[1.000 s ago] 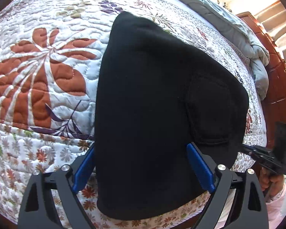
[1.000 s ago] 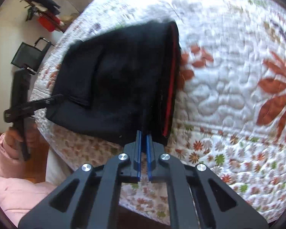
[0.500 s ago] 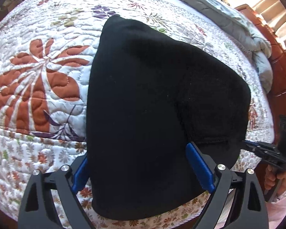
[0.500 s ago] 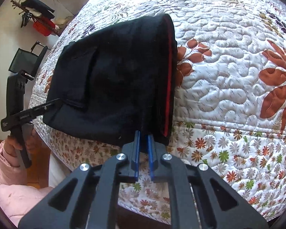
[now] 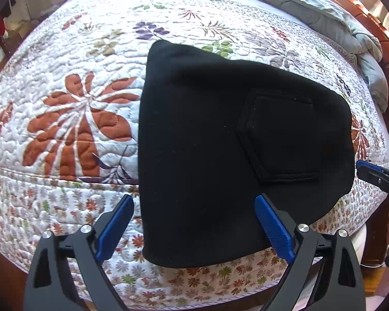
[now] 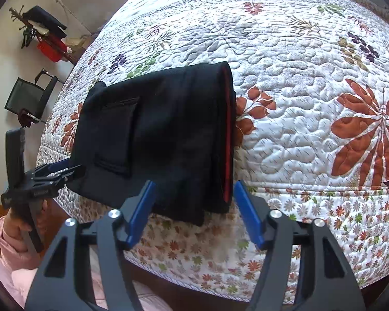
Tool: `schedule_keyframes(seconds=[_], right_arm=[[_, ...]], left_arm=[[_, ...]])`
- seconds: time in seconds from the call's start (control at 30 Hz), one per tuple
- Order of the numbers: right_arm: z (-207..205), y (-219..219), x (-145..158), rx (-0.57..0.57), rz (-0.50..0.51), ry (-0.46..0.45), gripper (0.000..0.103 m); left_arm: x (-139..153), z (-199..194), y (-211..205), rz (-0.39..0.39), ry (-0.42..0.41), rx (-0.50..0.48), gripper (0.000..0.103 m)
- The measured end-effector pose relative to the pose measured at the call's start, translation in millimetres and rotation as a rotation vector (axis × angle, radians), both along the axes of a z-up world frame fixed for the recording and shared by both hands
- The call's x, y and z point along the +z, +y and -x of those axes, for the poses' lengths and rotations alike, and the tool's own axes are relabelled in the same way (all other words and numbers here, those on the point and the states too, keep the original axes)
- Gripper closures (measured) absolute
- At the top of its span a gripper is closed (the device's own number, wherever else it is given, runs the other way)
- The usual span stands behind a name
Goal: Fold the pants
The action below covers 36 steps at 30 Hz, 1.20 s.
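Note:
The black pants [image 5: 220, 142] lie folded into a thick bundle on the quilted bed, back pocket up, near the bed's front edge. In the right wrist view the pants [image 6: 155, 140] show a red inner band along their right edge. My left gripper [image 5: 194, 207] is open, its blue fingers either side of the bundle's near end, holding nothing. My right gripper [image 6: 192, 194] is open just in front of the bundle's near edge, holding nothing. The left gripper [image 6: 57, 171] also shows in the right wrist view at the pants' left side.
The floral quilt [image 5: 77, 119] covers the bed and drops off at the near edge. A grey duvet [image 5: 337, 20] is bunched at the far right by the wooden bed frame. A chair [image 6: 31, 96] and a coat rack [image 6: 44, 33] stand by the wall.
My right gripper was shut on the pants' edge and has opened and let go. The left gripper has drawn back a little, staying open. The bundle now rests flat on the quilt.

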State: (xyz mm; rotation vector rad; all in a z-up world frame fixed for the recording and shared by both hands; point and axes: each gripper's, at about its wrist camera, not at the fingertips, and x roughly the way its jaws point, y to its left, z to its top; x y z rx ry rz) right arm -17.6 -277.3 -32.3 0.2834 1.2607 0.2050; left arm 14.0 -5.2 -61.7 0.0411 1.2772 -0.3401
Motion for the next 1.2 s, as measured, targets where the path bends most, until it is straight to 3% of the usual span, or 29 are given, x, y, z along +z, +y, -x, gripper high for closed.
schedule_keyframes(seconds=[0.23, 0.5, 0.6, 0.7, 0.77, 0.9, 1.03, 1.2], right_arm=[[-18, -8, -28, -0.043, -0.052, 0.061, 0.031], [-31, -5, -60, -0.013, -0.148, 0.116, 0.029], [-33, -4, -69, -0.015, -0.194, 0.118, 0.026], [-33, -1, -66, 0.006, -0.201, 0.107, 0.036], [-31, 1, -63, 0.025, -0.198, 0.096, 0.047], [-26, 0, -52, 0.040, -0.207, 0.043, 0.068], [-21, 0, -36, 0.047, -0.251, -0.004, 0.072], [-16, 3, -12, 0.076, -0.287, -0.060, 0.073]], left_arm=[[-7, -5, 3, -0.010, -0.007, -0.020, 0.008], [-23, -21, -6, 0.028, 0.010, -0.068, 0.003], [-34, -31, -3, 0.093, 0.060, -0.093, 0.003], [-41, -38, 6, 0.188, 0.103, -0.106, 0.003], [-37, -37, 10, 0.244, 0.090, -0.117, 0.020], [-31, -36, 17, 0.277, 0.085, -0.075, 0.040], [-24, -34, 21, 0.304, 0.071, -0.041, 0.058], [-11, -31, 22, 0.360, 0.044, -0.024, 0.065]])
